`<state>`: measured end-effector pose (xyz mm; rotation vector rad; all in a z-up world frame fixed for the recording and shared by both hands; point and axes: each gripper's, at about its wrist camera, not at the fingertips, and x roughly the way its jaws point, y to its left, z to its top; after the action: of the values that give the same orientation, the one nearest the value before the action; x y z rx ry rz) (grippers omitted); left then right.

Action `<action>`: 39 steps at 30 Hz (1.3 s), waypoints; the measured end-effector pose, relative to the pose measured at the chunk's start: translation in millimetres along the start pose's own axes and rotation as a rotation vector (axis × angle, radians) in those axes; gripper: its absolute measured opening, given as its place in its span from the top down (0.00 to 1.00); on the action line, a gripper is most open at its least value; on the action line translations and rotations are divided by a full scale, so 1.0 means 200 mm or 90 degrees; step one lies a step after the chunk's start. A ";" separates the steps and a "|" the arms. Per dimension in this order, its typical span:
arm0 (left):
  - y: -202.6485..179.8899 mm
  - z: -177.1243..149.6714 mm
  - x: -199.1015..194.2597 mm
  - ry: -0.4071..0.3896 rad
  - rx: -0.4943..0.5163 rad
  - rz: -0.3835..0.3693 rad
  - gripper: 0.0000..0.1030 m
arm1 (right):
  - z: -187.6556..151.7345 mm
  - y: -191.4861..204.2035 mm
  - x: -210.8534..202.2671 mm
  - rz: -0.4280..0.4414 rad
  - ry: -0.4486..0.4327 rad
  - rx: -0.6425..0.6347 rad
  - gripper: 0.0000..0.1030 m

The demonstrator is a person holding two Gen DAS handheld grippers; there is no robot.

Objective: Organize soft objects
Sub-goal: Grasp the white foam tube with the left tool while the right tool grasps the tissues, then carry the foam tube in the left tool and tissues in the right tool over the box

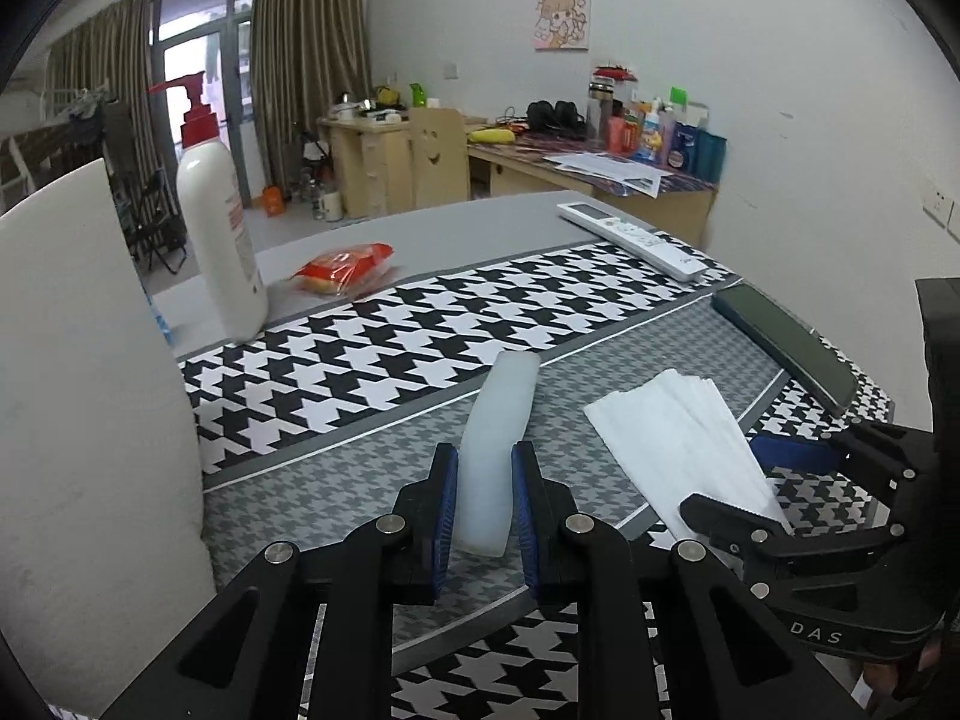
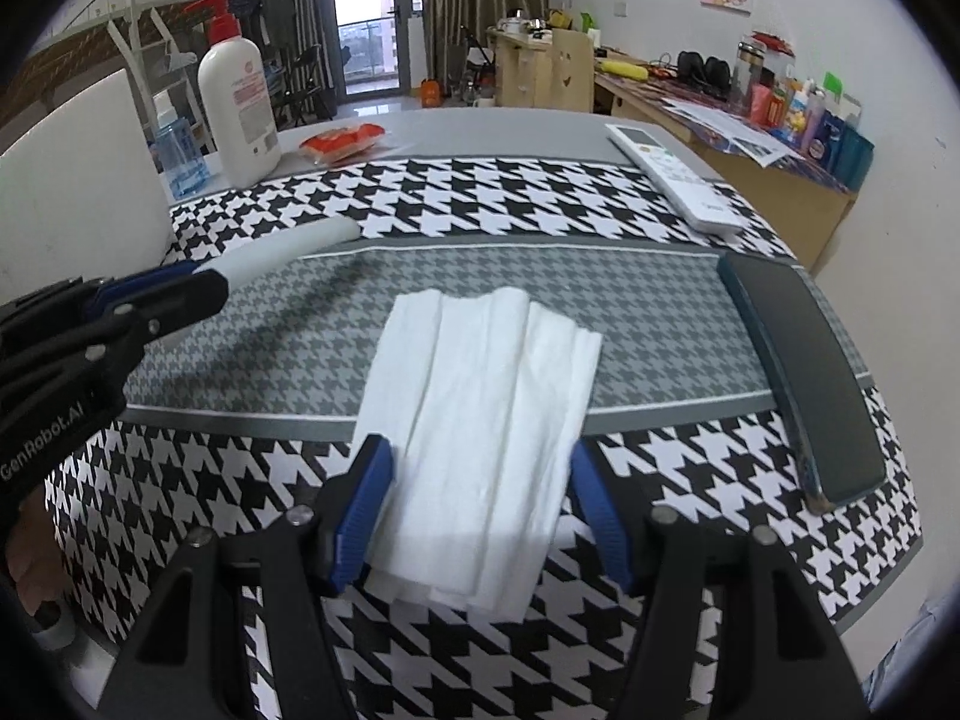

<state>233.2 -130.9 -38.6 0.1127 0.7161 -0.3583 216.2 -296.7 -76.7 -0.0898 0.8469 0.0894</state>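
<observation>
Houndstooth cloth covers the bench. Left tongs (image 1: pixel 483 504) pinch a pale soft stick (image 1: pixel 498 444), seemingly lifted clear for moving. Right tongs (image 2: pixel 480 510) stand spread astride the folded tissues (image 2: pixel 480 414), pads not pressing. Beyond lie a phone (image 2: pixel 798 378) near the right edge, a remote (image 2: pixel 672 177) and a lotion bottle (image 2: pixel 237 102); open cloth remains between.

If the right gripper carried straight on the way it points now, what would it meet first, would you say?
Most likely the tissues: the right gripper angles down with its open jaws either side of their near end. Whether it already touches them is unclear.
</observation>
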 end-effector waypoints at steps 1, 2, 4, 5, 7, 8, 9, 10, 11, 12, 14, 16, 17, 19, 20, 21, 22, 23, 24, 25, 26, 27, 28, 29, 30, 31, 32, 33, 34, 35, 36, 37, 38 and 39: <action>0.00 0.00 0.00 0.000 0.000 0.000 0.81 | 0.00 0.00 0.00 -0.001 0.000 0.001 0.35; 0.00 -0.01 0.00 0.001 0.000 -0.001 0.81 | 0.00 0.00 0.00 -0.003 -0.001 0.001 0.35; -0.01 -0.01 -0.01 0.001 0.004 -0.002 0.81 | 0.00 0.01 0.00 -0.006 -0.002 0.002 0.36; -0.01 -0.01 -0.01 -0.001 0.005 -0.001 0.81 | 0.00 0.01 0.00 -0.005 -0.004 0.001 0.38; -0.01 -0.01 -0.02 -0.005 0.008 0.001 0.81 | -0.01 0.03 -0.01 -0.002 -0.008 -0.008 0.45; -0.02 -0.01 -0.02 -0.007 0.012 0.003 0.81 | -0.01 0.05 -0.02 -0.001 -0.010 -0.016 0.51; -0.02 -0.01 -0.03 -0.009 0.014 0.006 0.81 | -0.01 0.06 -0.02 0.003 -0.011 -0.021 0.54; -0.02 -0.01 -0.04 -0.012 0.016 0.010 0.81 | -0.01 0.06 -0.02 0.009 -0.012 -0.022 0.60; -0.03 -0.01 -0.04 -0.012 0.016 0.010 0.81 | -0.01 0.06 -0.02 0.008 -0.013 -0.020 0.67; -0.03 -0.01 -0.05 -0.013 0.017 0.009 0.81 | -0.01 0.07 -0.02 0.006 -0.015 -0.018 0.71; -0.03 -0.01 -0.08 -0.019 0.017 0.012 0.81 | -0.02 0.07 -0.02 0.006 -0.018 -0.016 0.88; -0.03 0.00 -0.10 -0.025 0.016 0.013 0.81 | -0.02 0.06 -0.03 0.018 -0.019 -0.007 0.90; -0.03 0.00 -0.12 -0.029 0.015 0.014 0.81 | -0.02 0.06 -0.03 0.023 -0.020 -0.004 0.92; -0.02 0.00 -0.14 -0.036 0.018 0.015 0.81 | -0.02 0.06 -0.04 0.018 -0.026 -0.001 0.92; -0.02 0.00 -0.16 -0.040 0.020 0.017 0.81 | -0.01 0.05 -0.05 0.021 -0.030 0.001 0.92; -0.02 0.00 -0.16 -0.041 0.021 0.019 0.81 | -0.01 0.05 -0.06 0.023 -0.035 0.001 0.92; -0.03 0.00 -0.18 -0.042 0.028 0.020 0.81 | -0.01 0.05 -0.08 0.023 -0.040 0.003 0.92; -0.03 0.00 -0.19 -0.044 0.034 0.022 0.81 | 0.00 0.05 -0.09 0.024 -0.046 0.004 0.92; -0.03 0.00 -0.20 -0.049 0.037 0.023 0.81 | 0.00 0.05 -0.10 0.026 -0.049 0.005 0.92; -0.04 0.00 -0.21 -0.052 0.037 0.021 0.81 | 0.00 0.04 -0.11 0.029 -0.051 0.008 0.92; -0.04 0.00 -0.22 -0.055 0.039 0.019 0.81 | 0.01 0.04 -0.11 0.031 -0.053 0.010 0.92; -0.04 0.00 -0.23 -0.058 0.041 0.019 0.81 | 0.02 0.04 -0.12 0.033 -0.055 0.012 0.92; -0.04 0.01 -0.24 -0.060 0.041 0.020 0.81 | 0.02 0.04 -0.12 0.036 -0.058 0.014 0.92; -0.04 0.00 -0.25 -0.062 0.041 0.021 0.81 | 0.03 0.03 -0.13 0.041 -0.063 0.019 0.92; -0.03 0.01 -0.25 -0.063 0.041 0.023 0.81 | 0.04 0.03 -0.14 0.044 -0.066 0.023 0.92; -0.03 0.01 -0.26 -0.063 0.040 0.028 0.81 | 0.04 0.03 -0.15 0.046 -0.069 0.026 0.92; -0.03 0.01 -0.27 -0.064 0.037 0.029 0.81 | 0.05 0.03 -0.15 0.046 -0.074 0.029 0.92; -0.02 0.01 -0.27 -0.065 0.033 0.028 0.81 | 0.05 0.03 -0.16 0.046 -0.078 0.030 0.92; -0.01 0.01 -0.28 -0.067 0.030 0.028 0.81 | 0.06 0.03 -0.16 0.049 -0.080 0.033 0.92; -0.01 0.01 -0.29 -0.070 0.028 0.030 0.81 | 0.07 0.02 -0.16 0.057 -0.083 0.044 0.92; 0.00 0.01 -0.30 -0.073 0.026 0.031 0.81 | 0.07 0.02 -0.17 0.060 -0.088 0.051 0.92; 0.00 0.01 -0.31 -0.076 0.024 0.031 0.81 | 0.08 0.01 -0.18 0.057 -0.099 0.054 0.92; 0.01 0.01 -0.32 -0.079 0.022 0.031 0.81 | 0.08 0.02 -0.20 0.043 -0.114 0.052 0.92; 0.01 0.01 -0.33 -0.082 0.019 0.030 0.81 | 0.09 0.03 -0.21 0.034 -0.123 0.047 0.92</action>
<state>189.4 -109.9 7.4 0.1334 0.5805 -0.3284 200.1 -290.5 -33.4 0.0106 0.6596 0.1146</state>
